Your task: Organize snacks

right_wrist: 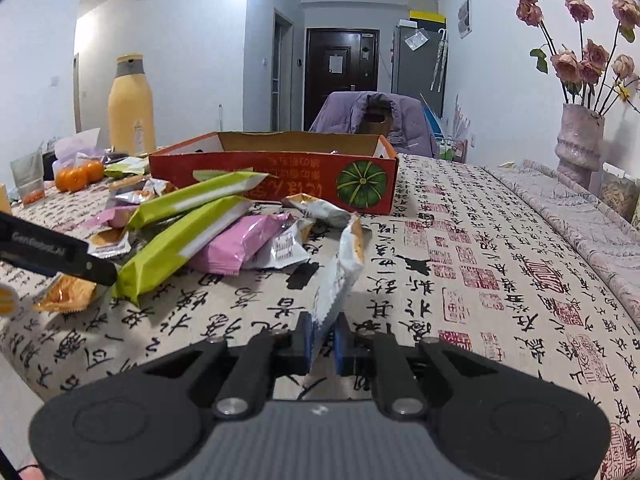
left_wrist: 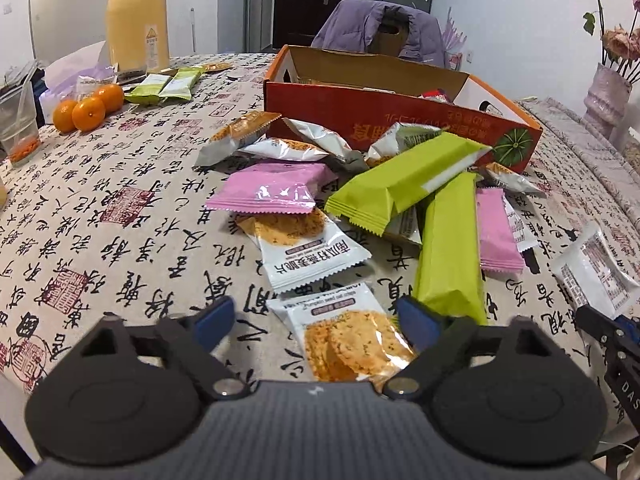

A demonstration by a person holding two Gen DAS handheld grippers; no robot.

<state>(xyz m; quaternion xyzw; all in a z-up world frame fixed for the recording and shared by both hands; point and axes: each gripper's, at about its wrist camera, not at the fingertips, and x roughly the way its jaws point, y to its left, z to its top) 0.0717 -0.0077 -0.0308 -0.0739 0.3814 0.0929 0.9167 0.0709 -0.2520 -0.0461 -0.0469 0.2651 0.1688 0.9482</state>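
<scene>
A tall yellow bottle [right_wrist: 131,106] stands at ten o'clock near three oranges [left_wrist: 86,108], a vase of roses [right_wrist: 579,140] at two o'clock.

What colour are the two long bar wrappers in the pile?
Lime green, one with a white band; clearest in the left wrist view.
</scene>
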